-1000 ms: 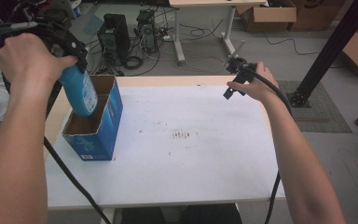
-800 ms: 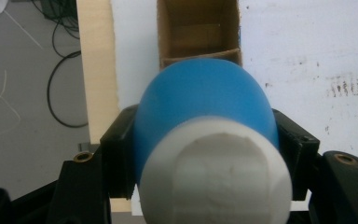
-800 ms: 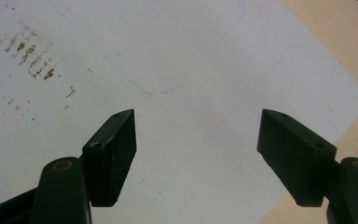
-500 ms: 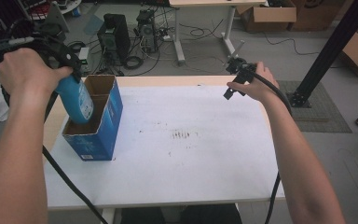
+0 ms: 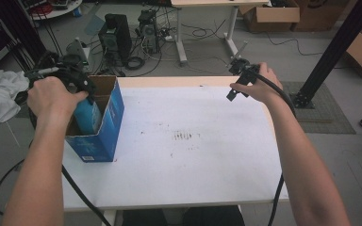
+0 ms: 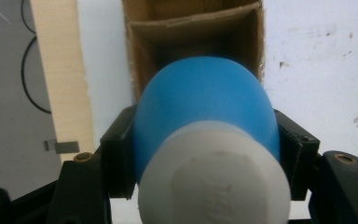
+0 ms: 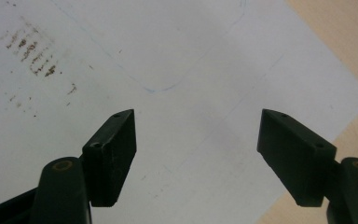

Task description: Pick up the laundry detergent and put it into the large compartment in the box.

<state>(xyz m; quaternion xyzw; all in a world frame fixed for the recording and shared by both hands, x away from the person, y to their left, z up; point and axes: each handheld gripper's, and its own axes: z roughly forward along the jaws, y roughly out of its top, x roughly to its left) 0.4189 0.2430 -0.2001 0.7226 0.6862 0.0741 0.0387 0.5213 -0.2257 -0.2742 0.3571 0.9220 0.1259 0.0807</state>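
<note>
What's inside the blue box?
The blue bottle is partway inside the blue box, gripped by the left gripper. Brown cardboard walls show in the left gripper view. The bottle covers the bottom, so anything below is hidden.

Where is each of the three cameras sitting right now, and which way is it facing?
High view: above the person's side, looking forward and down on the white table; both forearms, left gripper, right gripper.
Left gripper view: on the left gripper, looking down into the open blue cardboard box; its jaws clamp the blue white-capped plastic bottle.
Right gripper view: on the right gripper, looking down at the tabletop; open black jaws.
Shared: high and left gripper views both show the bottle and box.
</note>
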